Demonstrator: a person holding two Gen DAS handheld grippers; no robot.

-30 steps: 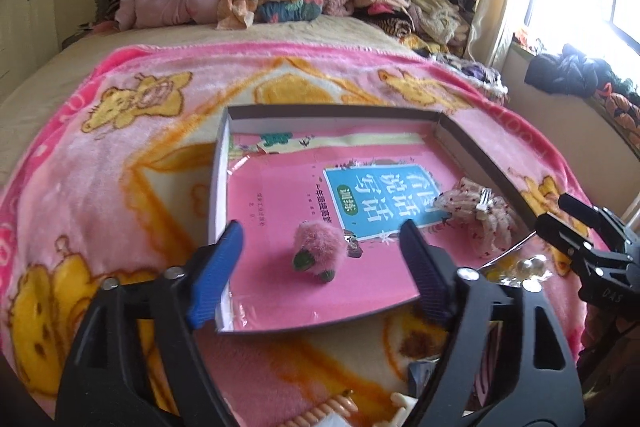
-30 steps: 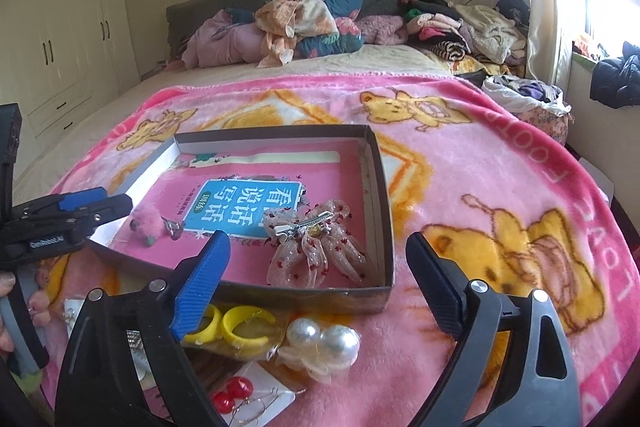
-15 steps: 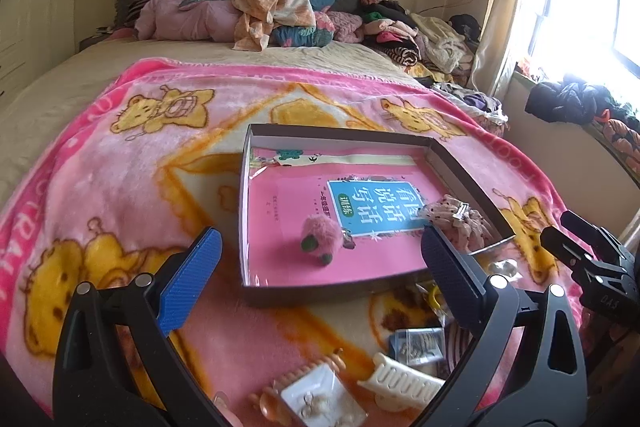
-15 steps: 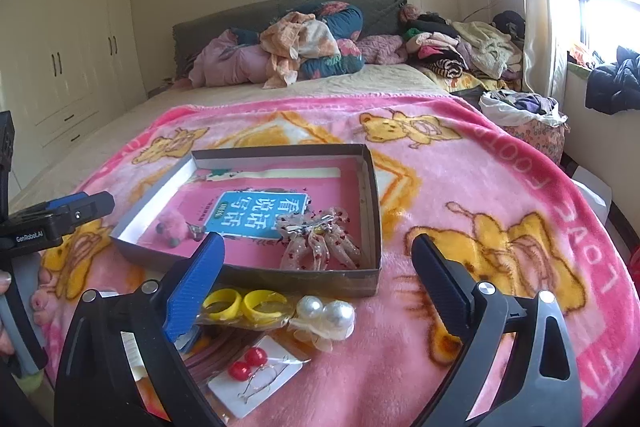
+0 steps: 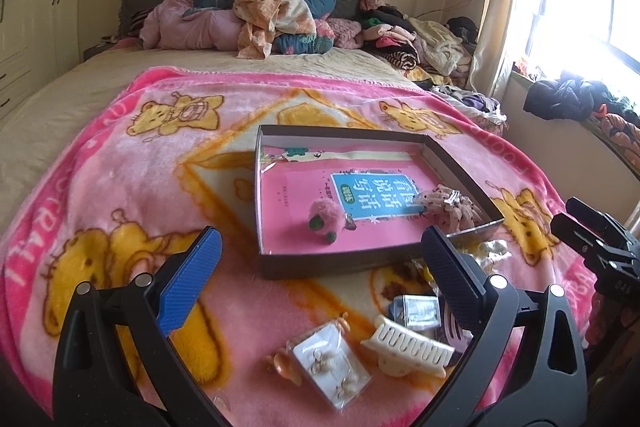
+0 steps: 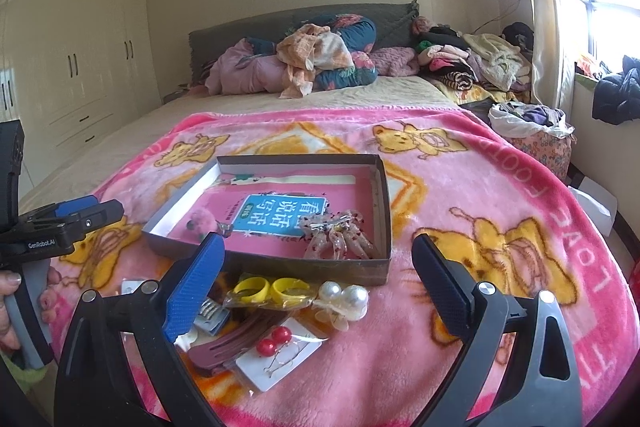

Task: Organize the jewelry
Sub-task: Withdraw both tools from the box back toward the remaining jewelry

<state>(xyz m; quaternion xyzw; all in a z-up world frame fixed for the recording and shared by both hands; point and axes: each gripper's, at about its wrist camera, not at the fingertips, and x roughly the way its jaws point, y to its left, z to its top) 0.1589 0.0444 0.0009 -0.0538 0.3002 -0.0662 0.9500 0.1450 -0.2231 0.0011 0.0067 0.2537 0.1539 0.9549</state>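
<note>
With both claws held above the blanket [image 6: 500,187] and neither gripping anything, I judge the main hazard to be the crowded pile in front of the box [image 6: 280,263]. My right gripper [image 6: 316,279] has its jaws wide apart; my left gripper [image 5: 320,267] likewise stands spread and empty.

Location of the work items: the pink pom-pom [image 5: 326,219] and the beaded hair bow [image 6: 340,235] lie inside the box. The loose pieces lie on the blanket just beside its near wall: yellow rings [image 6: 268,287] in a clear bag, pearl clip [image 6: 344,301], red-bead earring card [image 6: 280,351], maroon comb clip [image 6: 232,339], cream claw clip [image 5: 408,347], and a bagged earring card [image 5: 332,363].

Risks:
- Items touch and overlap. A wide closure may pinch two at once.
- Bag film is slippery; the rings may slide out of the pads.
- Soft pile may catch a fingertip and drag the blanket, shifting the box.

Orientation: in the right wrist view the maroon comb clip's long axis runs lower left to upper right, teeth toward the rings. The cream claw clip lies long axis left to right in the left wrist view, teeth facing the camera.
</note>
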